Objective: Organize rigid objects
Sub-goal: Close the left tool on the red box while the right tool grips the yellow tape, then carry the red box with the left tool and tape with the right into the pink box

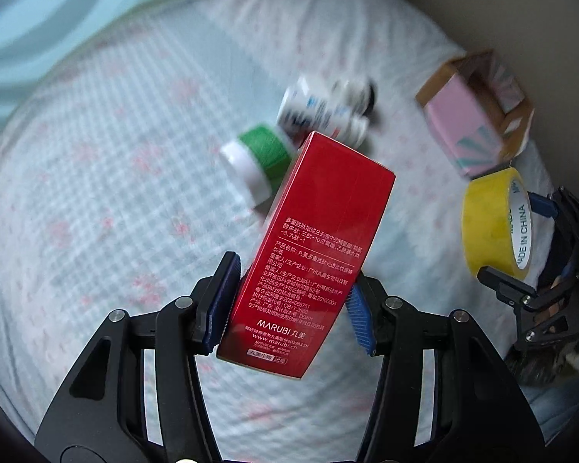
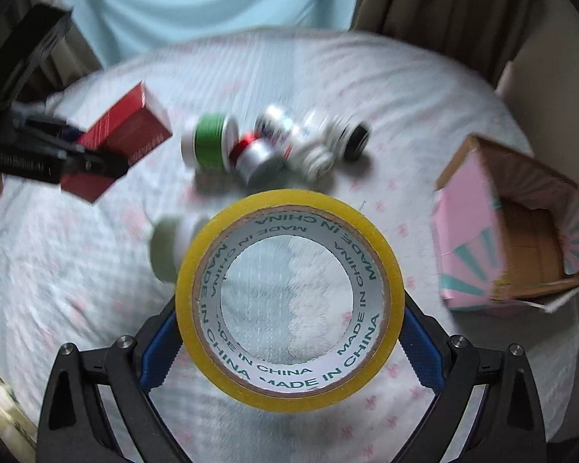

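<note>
My left gripper (image 1: 289, 301) is shut on a red MARUBI box (image 1: 312, 247) and holds it above the bed; the box also shows in the right wrist view (image 2: 123, 142). My right gripper (image 2: 289, 328) is shut on a yellow tape roll (image 2: 289, 389), held on edge above the bed; the roll also shows in the left wrist view (image 1: 486, 223). An open pink cardboard box (image 2: 509, 231) lies at the right, also in the left wrist view (image 1: 463, 123). A cluster of small bottles (image 2: 289, 142) and a green-labelled jar (image 2: 208, 142) lie on the bed.
The bed has a pale checked quilt (image 1: 115, 193). A second pale green and white jar (image 2: 170, 247) lies blurred behind the tape roll. A light blue curtain (image 2: 212, 0) and brown curtain (image 2: 444, 11) hang beyond the bed.
</note>
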{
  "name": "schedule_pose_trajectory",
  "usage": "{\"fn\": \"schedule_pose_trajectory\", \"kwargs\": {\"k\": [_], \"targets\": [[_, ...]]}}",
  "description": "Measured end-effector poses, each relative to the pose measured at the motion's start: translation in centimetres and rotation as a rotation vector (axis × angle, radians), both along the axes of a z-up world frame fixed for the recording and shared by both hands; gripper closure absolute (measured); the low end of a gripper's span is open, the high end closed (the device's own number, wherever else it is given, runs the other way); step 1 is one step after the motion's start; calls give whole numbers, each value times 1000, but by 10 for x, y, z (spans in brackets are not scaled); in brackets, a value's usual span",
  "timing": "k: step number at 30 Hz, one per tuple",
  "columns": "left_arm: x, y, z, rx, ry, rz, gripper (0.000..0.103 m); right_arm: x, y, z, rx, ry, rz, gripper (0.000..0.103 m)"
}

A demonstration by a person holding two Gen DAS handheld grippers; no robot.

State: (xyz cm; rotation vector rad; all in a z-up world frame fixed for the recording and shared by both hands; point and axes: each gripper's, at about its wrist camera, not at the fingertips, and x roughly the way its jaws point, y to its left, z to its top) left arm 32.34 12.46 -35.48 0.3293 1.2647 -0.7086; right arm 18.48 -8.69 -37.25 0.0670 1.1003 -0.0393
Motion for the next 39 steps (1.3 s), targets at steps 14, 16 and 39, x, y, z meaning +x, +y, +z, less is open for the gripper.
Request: {"fn": "schedule_pose_trajectory", "kwargs": {"k": [14,16,39], "targets": [[-76,-105,141,-221,-138,45,54,-46,-94,172,-20,-140,-141,5],[-82,-122,153,-238,-150,52,54,-47,-113,187,-29,-154,-153,5],[-100,-361,128,-200,-66,321,54,-4,-365,118,52,-31,-39,5]]}}
